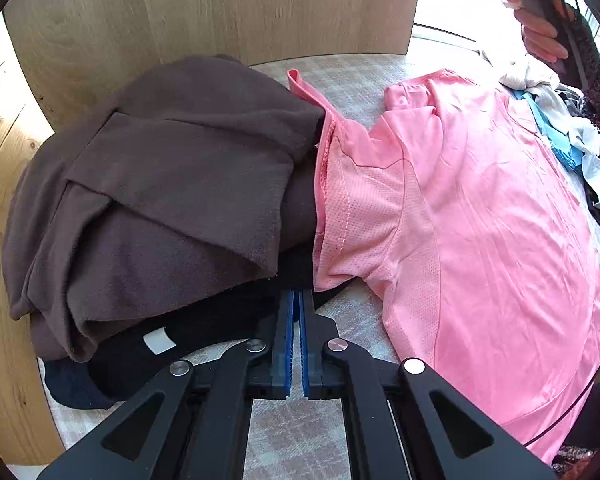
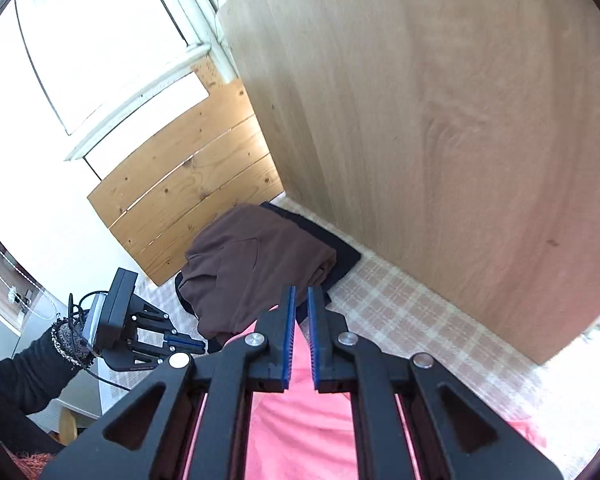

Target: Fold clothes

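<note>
A pink T-shirt (image 1: 480, 220) lies spread on the checked bed cover, one sleeve lapping onto a folded brown garment (image 1: 160, 200) that rests on a dark folded one (image 1: 140, 356). My left gripper (image 1: 297, 296) is low at the sleeve's lower edge, jaws nearly together with nothing between them. My right gripper (image 2: 301, 292) hovers above the pink shirt (image 2: 300, 420), jaws narrowly apart and empty, pointing at the brown pile (image 2: 252, 268). The left gripper also shows in the right wrist view (image 2: 184, 342), beside the pile.
A wooden panel (image 1: 220, 8) stands behind the pile, and slatted wood (image 2: 188, 184) is at its side. A heap of unfolded clothes (image 1: 572, 136) lies at the far right of the bed. The checked cover (image 2: 420, 320) runs along the panel.
</note>
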The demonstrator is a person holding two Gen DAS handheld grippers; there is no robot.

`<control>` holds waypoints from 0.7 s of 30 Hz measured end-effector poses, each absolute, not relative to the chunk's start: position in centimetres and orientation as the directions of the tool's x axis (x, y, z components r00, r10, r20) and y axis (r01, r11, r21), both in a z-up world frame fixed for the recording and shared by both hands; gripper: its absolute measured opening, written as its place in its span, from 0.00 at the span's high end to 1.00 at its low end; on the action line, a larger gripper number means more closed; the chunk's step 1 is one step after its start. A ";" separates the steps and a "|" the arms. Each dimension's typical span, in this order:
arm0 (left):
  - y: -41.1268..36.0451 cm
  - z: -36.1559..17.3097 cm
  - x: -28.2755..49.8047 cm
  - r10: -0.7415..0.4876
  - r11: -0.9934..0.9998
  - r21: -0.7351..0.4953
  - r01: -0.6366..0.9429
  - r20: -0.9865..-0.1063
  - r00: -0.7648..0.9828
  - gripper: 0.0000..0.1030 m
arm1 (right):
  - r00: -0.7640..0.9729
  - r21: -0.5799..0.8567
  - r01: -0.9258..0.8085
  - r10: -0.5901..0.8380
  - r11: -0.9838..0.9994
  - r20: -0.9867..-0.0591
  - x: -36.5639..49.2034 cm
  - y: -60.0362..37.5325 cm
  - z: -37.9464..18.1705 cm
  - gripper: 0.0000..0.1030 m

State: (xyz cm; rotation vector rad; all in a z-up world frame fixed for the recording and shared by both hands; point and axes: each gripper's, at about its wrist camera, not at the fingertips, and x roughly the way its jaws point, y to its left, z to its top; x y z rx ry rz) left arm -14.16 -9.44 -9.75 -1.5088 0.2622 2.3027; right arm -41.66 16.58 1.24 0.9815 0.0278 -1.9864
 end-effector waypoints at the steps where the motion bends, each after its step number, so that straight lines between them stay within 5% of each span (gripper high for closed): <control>1: -9.8 -9.2 -13.6 0.202 -0.917 -0.044 -0.396 -0.908 -0.367 0.97 | -0.330 0.313 0.708 -0.689 -0.633 -0.645 -40.3 19.2 2.5 0.89; 5: -11.0 -6.1 -10.8 0.192 -0.935 -0.032 -0.353 -0.883 -0.429 0.97 | -0.475 0.203 0.605 -0.553 -0.770 -0.684 -34.8 29.6 5.1 0.65; 10: -8.9 -2.0 -8.4 0.220 -0.940 -0.052 -0.336 -0.845 -0.486 0.93 | -0.485 0.177 0.468 -0.420 -0.866 -0.767 -29.8 40.5 2.3 0.64; 21: 10.6 -5.4 -7.2 0.377 -0.877 -0.173 -0.448 -0.826 -0.419 0.85 | -0.361 0.284 0.522 -0.510 -0.804 -0.781 -26.6 50.2 -4.9 0.64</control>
